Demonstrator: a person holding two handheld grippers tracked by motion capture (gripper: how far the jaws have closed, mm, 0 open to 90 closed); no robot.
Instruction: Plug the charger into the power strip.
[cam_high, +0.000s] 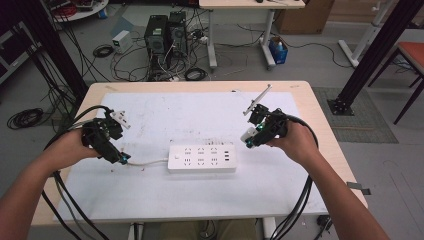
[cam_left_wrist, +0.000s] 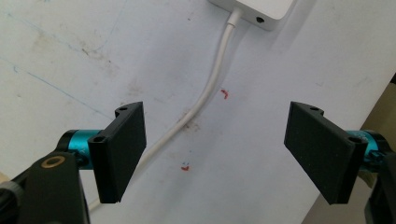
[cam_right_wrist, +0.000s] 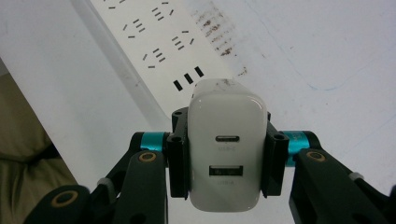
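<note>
A white power strip (cam_high: 202, 158) lies in the middle of the white mat (cam_high: 200, 195), its white cord (cam_high: 147, 162) running off to the left. My right gripper (cam_high: 248, 138) hovers just right of the strip, shut on a white USB charger (cam_right_wrist: 226, 149) whose two ports face the camera; the strip's sockets (cam_right_wrist: 159, 51) lie beyond it. My left gripper (cam_high: 121, 159) is at the strip's left, over the cord (cam_left_wrist: 205, 93). Its jaws stand open on either side of the cord, with nothing pressed between them. The strip's end (cam_left_wrist: 261, 11) shows at the top of the left gripper view.
The mat covers a wooden table (cam_high: 325, 145) whose bare edge runs down the right side. Thick black cables (cam_high: 65, 195) trail from both grippers off the front edge. Beyond the table, computer towers (cam_high: 165, 35) and loose wires sit on the floor.
</note>
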